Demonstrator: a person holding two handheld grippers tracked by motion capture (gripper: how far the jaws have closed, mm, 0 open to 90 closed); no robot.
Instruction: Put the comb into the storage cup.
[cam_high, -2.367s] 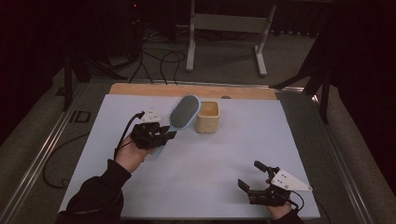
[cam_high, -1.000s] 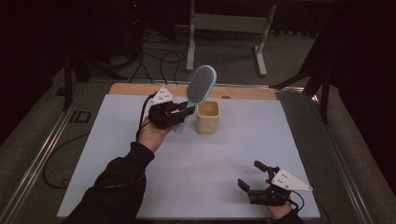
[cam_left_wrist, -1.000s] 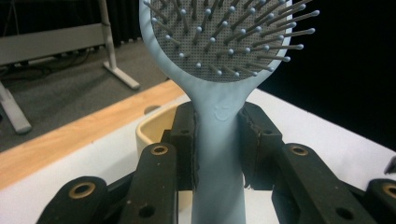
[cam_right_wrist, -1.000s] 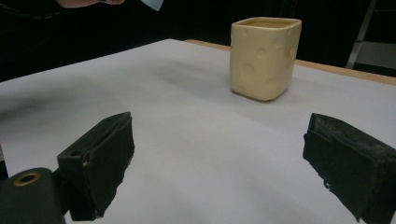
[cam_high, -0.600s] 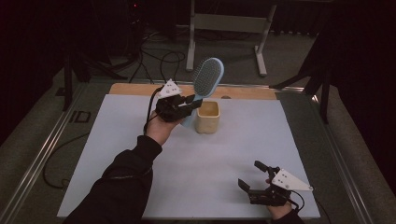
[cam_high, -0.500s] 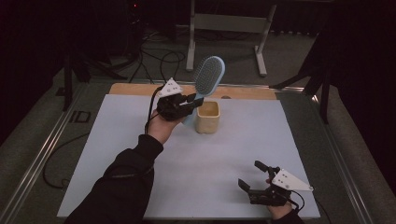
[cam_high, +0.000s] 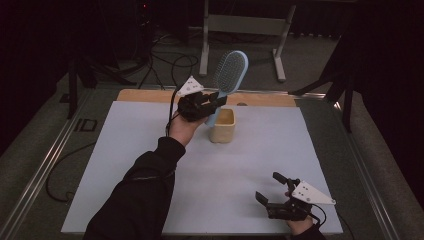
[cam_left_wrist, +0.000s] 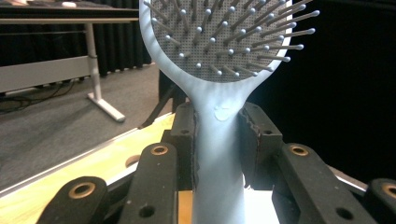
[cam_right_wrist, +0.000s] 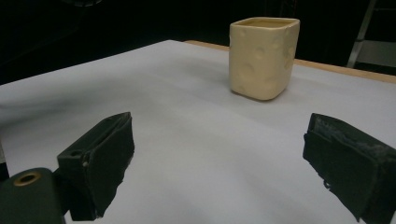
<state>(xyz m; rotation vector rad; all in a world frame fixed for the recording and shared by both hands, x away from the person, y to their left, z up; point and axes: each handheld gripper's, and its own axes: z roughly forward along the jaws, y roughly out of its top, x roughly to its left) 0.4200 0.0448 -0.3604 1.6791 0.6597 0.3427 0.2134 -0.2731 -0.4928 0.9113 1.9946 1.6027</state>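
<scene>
A pale blue hairbrush (cam_high: 231, 72) is held upright, bristled head on top, by my left gripper (cam_high: 212, 102), which is shut on its handle. In the left gripper view the handle (cam_left_wrist: 218, 154) is pinched between the two black pads (cam_left_wrist: 184, 135), with the bristles (cam_left_wrist: 224, 42) above. The handle's lower end hangs just over the near-left rim of a cream square cup (cam_high: 222, 125) standing on the white mat. My right gripper (cam_high: 267, 186) rests low near the mat's front right, open and holding nothing. Seen from it, the cup (cam_right_wrist: 264, 56) stands far ahead between the fingers (cam_right_wrist: 105, 158).
The white mat (cam_high: 150, 150) covers a wooden table whose bare strip (cam_high: 145, 95) shows at the back. Metal rails run along both sides. Behind the table are cables on the floor and a grey table frame (cam_high: 245, 25).
My left hand has carried the brush up off the mat and rightward, turning it upright until its handle hangs over the cup. The right gripper has stayed where it was.
</scene>
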